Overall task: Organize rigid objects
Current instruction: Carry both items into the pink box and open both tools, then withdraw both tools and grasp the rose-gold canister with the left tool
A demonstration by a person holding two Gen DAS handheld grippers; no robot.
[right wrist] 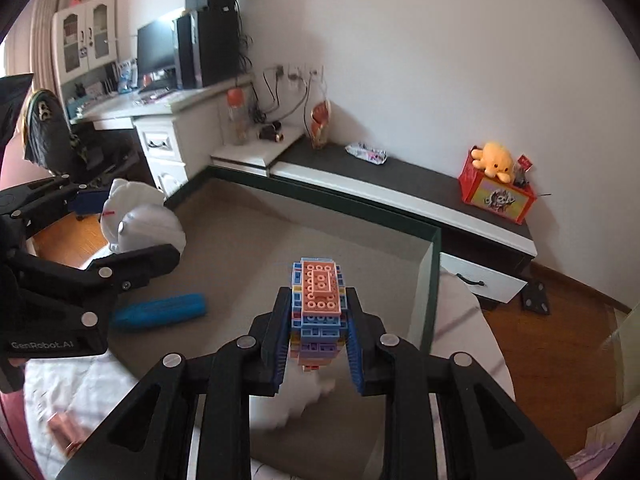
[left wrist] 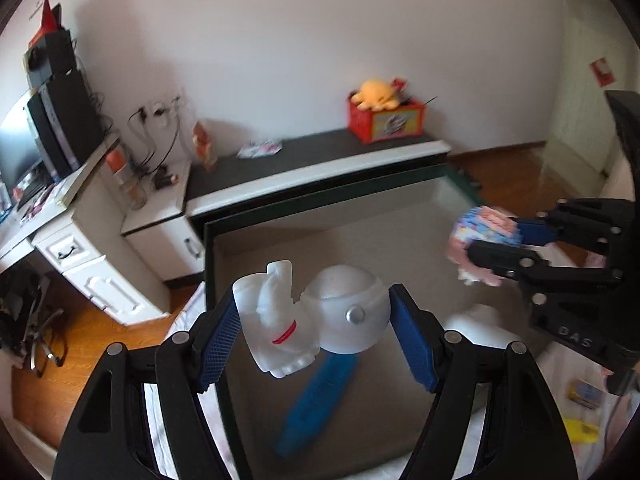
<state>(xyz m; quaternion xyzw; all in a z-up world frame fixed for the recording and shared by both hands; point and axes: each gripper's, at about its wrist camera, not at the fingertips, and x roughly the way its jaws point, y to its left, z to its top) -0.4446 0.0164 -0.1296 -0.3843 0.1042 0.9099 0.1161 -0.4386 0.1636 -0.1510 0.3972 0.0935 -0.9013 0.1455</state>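
My left gripper point(left wrist: 316, 320) is shut on a white plastic toy figure point(left wrist: 320, 312) with a round helmet and a red mark, held above a grey bin point(left wrist: 320, 220). My right gripper point(right wrist: 318, 320) is shut on a pink, blue and purple brick model point(right wrist: 318, 304), also above the bin point(right wrist: 434, 264). In the left wrist view the right gripper point(left wrist: 496, 244) shows at the right with the brick model point(left wrist: 480, 232). In the right wrist view the left gripper point(right wrist: 132, 232) shows at the left with the white figure point(right wrist: 136, 220). A blue oblong object point(left wrist: 316, 396) point(right wrist: 160, 310) and a white object point(left wrist: 476, 324) lie in the bin.
A low black-topped cabinet point(left wrist: 320, 152) stands behind the bin, with a red box and a yellow plush point(left wrist: 378, 94) on it. A white desk point(left wrist: 72, 232) with a monitor is at the left. A small box point(left wrist: 586, 394) and a yellow item point(left wrist: 580, 432) lie at the lower right.
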